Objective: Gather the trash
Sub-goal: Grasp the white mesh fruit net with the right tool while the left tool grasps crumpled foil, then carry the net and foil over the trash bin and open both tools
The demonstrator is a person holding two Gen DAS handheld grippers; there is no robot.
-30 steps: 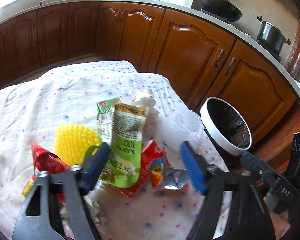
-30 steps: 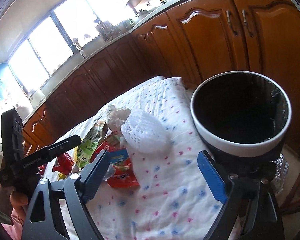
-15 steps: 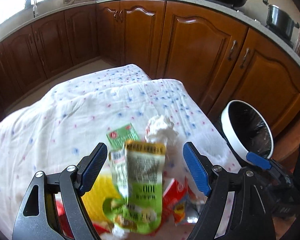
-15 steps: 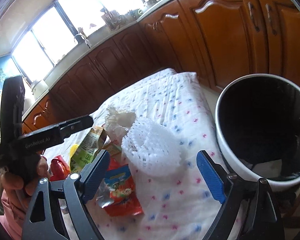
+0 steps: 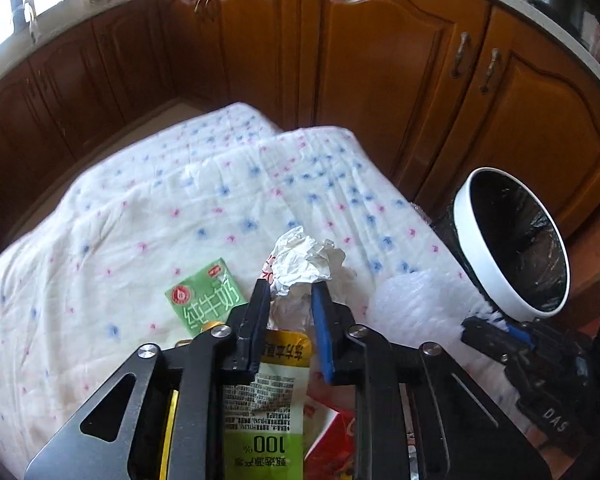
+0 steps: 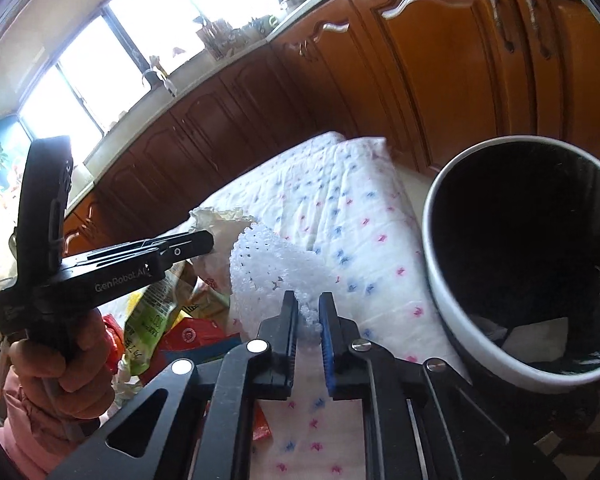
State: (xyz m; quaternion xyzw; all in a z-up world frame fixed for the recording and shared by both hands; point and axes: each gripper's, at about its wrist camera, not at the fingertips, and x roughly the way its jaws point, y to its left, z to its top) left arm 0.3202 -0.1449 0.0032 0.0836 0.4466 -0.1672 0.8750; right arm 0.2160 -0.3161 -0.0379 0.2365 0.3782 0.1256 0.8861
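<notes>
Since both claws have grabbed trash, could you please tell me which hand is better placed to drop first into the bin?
Right, probably. The right claw, shut on the foam net, sits just beside the bin; the left claw, pinching the crumpled paper, is farther away.

My left gripper (image 5: pixel 288 294) is a black frame of flat, angular arms with triangular cut-outs, pinned by round silver screws (image 5: pixel 219 332). Its two fingers carry blue pads (image 5: pixel 322 320) on their inner faces. My right gripper (image 6: pixel 308 308) is built alike: black linkage, silver screw heads (image 6: pixel 257 346), blue pad on one finger, a dark face on the other. From the side, my left tool shows white lettering "GenRobot.AI" along its black body and a tall black upright block behind. My left hand (image 6: pixel 60 368) wraps its handle, with a pink sleeve (image 6: pixel 24 420) at the wrist.
</notes>
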